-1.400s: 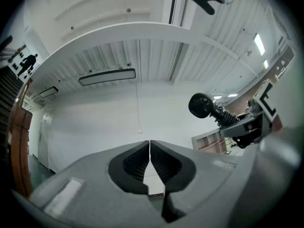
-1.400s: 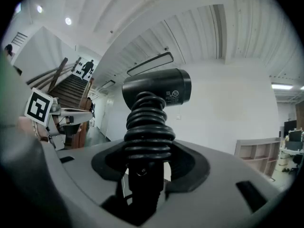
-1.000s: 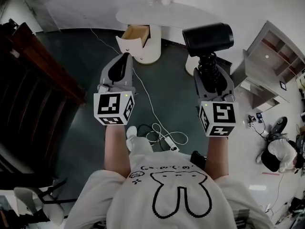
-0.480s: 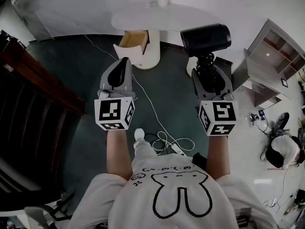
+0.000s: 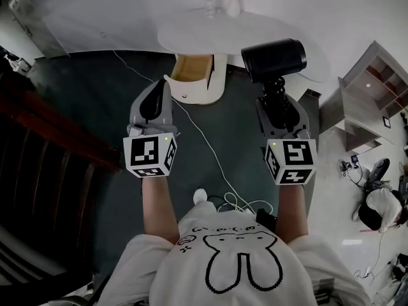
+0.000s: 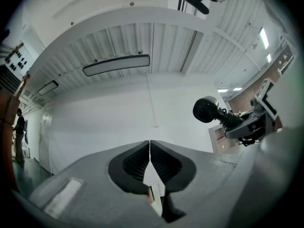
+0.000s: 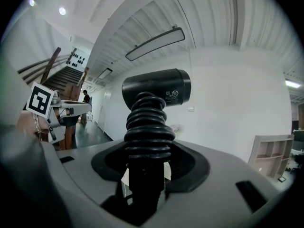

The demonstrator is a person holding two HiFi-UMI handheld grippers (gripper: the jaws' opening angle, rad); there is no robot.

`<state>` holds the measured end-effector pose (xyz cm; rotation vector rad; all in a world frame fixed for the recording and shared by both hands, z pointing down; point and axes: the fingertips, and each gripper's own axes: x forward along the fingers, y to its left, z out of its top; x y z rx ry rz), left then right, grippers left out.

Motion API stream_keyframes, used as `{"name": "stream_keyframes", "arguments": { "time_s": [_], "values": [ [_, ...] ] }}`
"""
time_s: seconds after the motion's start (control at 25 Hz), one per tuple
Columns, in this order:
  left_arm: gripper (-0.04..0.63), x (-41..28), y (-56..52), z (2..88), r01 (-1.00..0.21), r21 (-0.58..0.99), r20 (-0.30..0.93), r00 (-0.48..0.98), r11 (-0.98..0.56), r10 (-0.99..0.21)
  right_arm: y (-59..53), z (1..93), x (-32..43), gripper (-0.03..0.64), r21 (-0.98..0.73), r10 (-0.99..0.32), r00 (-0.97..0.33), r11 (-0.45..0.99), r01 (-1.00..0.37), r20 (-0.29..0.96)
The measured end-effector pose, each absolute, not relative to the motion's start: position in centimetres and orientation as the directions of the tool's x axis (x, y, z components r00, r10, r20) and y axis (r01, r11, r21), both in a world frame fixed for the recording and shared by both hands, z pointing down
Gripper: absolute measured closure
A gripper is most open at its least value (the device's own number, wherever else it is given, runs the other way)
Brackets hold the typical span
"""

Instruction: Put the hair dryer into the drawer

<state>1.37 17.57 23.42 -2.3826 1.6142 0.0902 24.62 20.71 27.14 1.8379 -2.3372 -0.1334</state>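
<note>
The black hair dryer (image 5: 274,59) stands upright above my right gripper (image 5: 278,102), which is shut on its ribbed handle (image 5: 275,88). In the right gripper view the hair dryer (image 7: 156,91) rises from between the jaws of the right gripper (image 7: 145,170), barrel pointing right. My left gripper (image 5: 159,93) is shut with nothing in it and hangs level with the right one; its pads meet in the left gripper view (image 6: 150,148). The wooden drawer (image 5: 191,69) stands open in a white rounded cabinet, ahead and between both grippers, under a white table (image 5: 191,27).
A white cord (image 5: 213,155) runs over the dark floor from the cabinet to a power strip near the person's feet. Dark wooden stairs (image 5: 38,145) fill the left. An open shelf unit (image 5: 376,88) stands at the right. A vase (image 5: 231,2) sits on the table.
The person has stepped toward the table, so the drawer and cabinet sit closer to both grippers. The hair dryer stays held in the right gripper.
</note>
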Motion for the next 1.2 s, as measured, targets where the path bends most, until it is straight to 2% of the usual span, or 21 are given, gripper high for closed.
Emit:
{"name": "stream_keyframes", "arguments": {
  "time_s": [0.2,0.32,0.8,1.2],
  "values": [
    [0.578,-3.9,11.8,24.3,-0.916,-0.184,-0.161,0.385,-0.355,-0.909,14.8,27.6,19.4,0.396,0.13,-0.971,-0.222,0.233,-0.964,0.09],
    [0.578,-5.7,8.9,25.2,-0.909,-0.198,-0.129,0.396,-0.368,-0.909,11.9,28.0,17.3,0.396,0.181,-0.973,-0.206,0.223,-0.958,0.105],
    [0.578,-8.6,4.7,25.0,-0.917,-0.1,-0.178,0.398,-0.386,-0.9,7.2,27.9,14.5,0.396,0.211,-0.968,-0.217,0.239,-0.948,0.124],
    [0.578,-8.9,-0.9,25.8,-0.92,-0.124,-0.16,0.389,-0.372,-0.907,1.8,29.4,14.3,0.396,0.181,-0.965,-0.223,0.245,-0.952,0.136]
  ]
}}
